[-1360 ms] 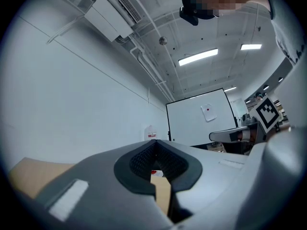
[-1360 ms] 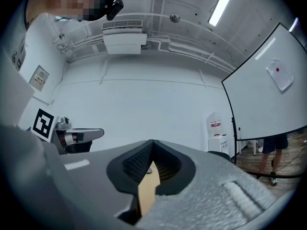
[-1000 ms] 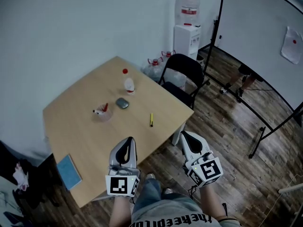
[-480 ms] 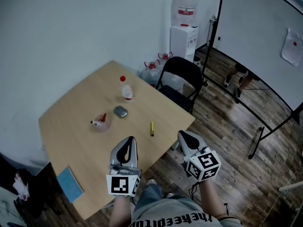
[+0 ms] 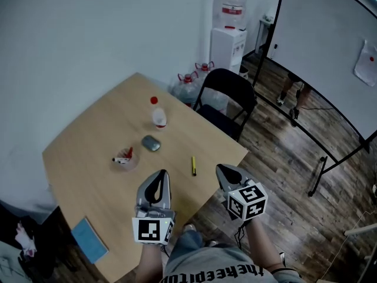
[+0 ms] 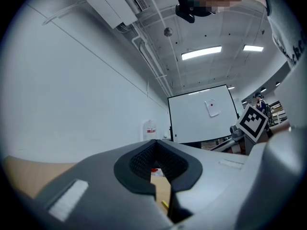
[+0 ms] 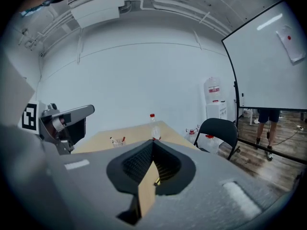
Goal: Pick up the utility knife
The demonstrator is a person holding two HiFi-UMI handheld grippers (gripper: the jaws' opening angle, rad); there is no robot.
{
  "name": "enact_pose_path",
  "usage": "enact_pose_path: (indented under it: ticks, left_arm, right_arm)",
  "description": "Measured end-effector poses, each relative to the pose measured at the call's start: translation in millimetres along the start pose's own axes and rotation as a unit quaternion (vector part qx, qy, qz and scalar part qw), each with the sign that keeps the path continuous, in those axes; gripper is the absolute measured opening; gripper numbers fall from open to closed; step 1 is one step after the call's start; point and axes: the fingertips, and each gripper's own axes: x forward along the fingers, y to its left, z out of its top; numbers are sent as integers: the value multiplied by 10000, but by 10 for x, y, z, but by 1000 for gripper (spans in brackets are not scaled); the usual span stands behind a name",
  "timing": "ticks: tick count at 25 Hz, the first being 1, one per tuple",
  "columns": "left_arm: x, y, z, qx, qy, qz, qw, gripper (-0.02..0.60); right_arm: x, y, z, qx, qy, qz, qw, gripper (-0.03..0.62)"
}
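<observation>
The utility knife (image 5: 193, 165) is a slim yellow one, lying on the wooden table (image 5: 88, 152) near its front right edge. My left gripper (image 5: 158, 175) hovers over the table's front edge, left of the knife, shut and empty. My right gripper (image 5: 222, 170) hangs just right of the knife, off the table's edge, also shut with nothing in it. In the right gripper view the knife (image 7: 157, 181) shows as a yellow speck below the closed jaws of the right gripper (image 7: 153, 142). In the left gripper view the left gripper (image 6: 156, 142) hides most of the table.
On the table stand a red-capped bottle (image 5: 158, 115), a grey rounded object (image 5: 151, 143), a clear cup of pens (image 5: 124, 158) and a blue notebook (image 5: 89, 239). A black chair (image 5: 227, 96) stands at the far corner, a water dispenser (image 5: 230, 37) behind it, a whiteboard stand (image 5: 321, 175) to the right.
Both grippers have come forward toward the table. The right one has swung left and dipped, ending close beside the knife. The knife has not moved on the table.
</observation>
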Motion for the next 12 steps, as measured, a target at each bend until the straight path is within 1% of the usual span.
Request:
enact_pose_path:
  ticks: [8, 12]
  left_arm:
    - [168, 206, -159, -98, 122, -122, 9998, 20]
    - [243, 261, -240, -159, 185, -192, 9995, 20]
  right_arm:
    - [366, -53, -284, 215, 587, -145, 9979, 3]
    - [534, -84, -445, 206, 906, -211, 9954, 4]
